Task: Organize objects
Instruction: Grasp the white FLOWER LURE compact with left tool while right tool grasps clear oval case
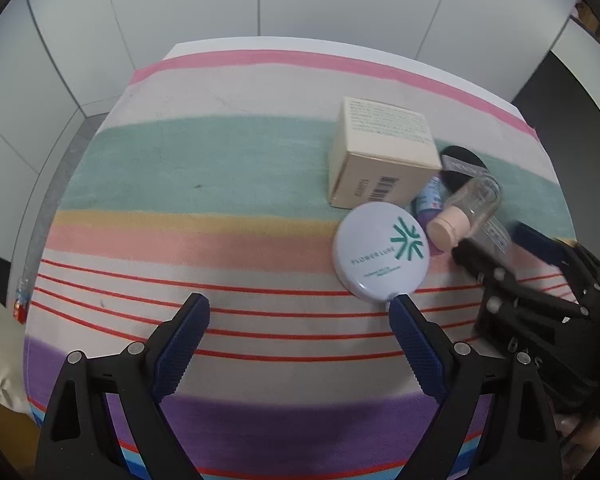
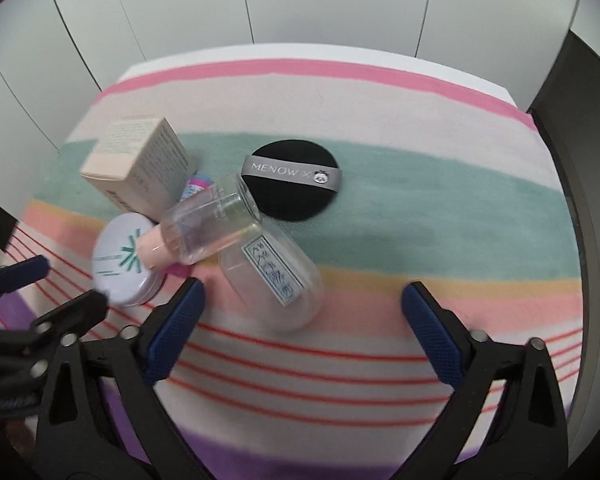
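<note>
I see my left gripper (image 1: pixel 300 304) spread wide over the striped table (image 1: pixel 220 216), its right fingertip (image 1: pixel 400 306) at the round white compact (image 1: pixel 381 250). My right gripper (image 2: pixel 302 292) is apart, empty; the clear labelled plastic bottle (image 2: pixel 274 280) lies just ahead between its fingers, untouched.

Left wrist view: taken from above left tongs (image 1: pixel 300 308), aimed steeply down at striped cloth (image 1: pixel 220 168) on desk, close range; items clustered right of centre. Right wrist view: taken from above right tongs (image 2: pixel 304 294), same steep downward aim, close; items left of centre. Shared by both: cream box (image 1: pixel 380 152), round compact (image 1: pixel 380 256), clear bottle (image 1: pixel 468 208), black puff (image 1: pixel 464 160). Each pair of tongs seen at edge of other view.
</note>
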`<action>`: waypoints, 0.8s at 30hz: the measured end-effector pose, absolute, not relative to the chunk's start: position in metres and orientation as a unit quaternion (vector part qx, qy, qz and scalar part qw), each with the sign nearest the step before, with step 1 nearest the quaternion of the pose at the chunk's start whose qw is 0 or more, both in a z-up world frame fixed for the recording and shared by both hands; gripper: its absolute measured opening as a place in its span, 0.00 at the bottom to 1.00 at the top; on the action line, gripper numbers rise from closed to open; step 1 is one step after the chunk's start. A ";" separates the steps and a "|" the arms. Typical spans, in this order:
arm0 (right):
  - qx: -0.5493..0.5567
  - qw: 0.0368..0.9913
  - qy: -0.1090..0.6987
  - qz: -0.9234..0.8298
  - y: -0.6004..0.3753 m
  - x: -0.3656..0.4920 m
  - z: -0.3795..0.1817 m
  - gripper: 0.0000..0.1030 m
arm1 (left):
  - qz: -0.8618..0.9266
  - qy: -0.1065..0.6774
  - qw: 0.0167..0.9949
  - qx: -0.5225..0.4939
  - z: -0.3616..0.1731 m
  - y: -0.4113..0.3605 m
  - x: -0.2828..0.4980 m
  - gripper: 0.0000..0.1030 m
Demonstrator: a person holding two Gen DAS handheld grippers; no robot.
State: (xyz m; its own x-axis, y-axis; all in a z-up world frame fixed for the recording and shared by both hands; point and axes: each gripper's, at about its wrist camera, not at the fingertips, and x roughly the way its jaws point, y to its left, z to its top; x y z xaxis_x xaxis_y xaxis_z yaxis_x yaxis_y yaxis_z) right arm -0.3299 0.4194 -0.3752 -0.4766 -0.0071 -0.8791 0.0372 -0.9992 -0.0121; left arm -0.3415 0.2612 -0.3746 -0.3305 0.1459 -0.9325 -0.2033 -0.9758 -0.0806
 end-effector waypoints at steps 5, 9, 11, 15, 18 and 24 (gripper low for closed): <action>0.497 0.023 -0.003 -0.868 0.427 -0.316 -0.363 0.47 | 0.817 0.053 0.130 -0.560 -0.375 0.282 -0.338 0.90; 0.501 0.003 -0.051 -0.864 0.454 -0.304 -0.358 0.47 | 0.815 0.070 0.122 -0.562 -0.382 0.302 -0.347 0.88; 0.504 -0.004 -0.055 -0.862 0.461 -0.301 -0.355 0.47 | 0.827 0.073 0.118 -0.545 -0.381 0.308 -0.350 0.75; 0.506 -0.009 -0.046 -0.861 0.463 -0.296 -0.345 0.47 | 0.834 0.092 0.133 -0.528 -0.370 0.318 -0.349 0.56; 0.503 -0.008 -0.042 -0.863 0.461 -0.292 -0.335 0.47 | 0.836 0.108 0.123 -0.524 -0.361 0.319 -0.343 0.56; 0.495 -0.012 -0.032 -0.868 0.462 -0.292 -0.313 0.47 | 0.836 0.090 0.118 -0.528 -0.331 0.308 -0.339 0.56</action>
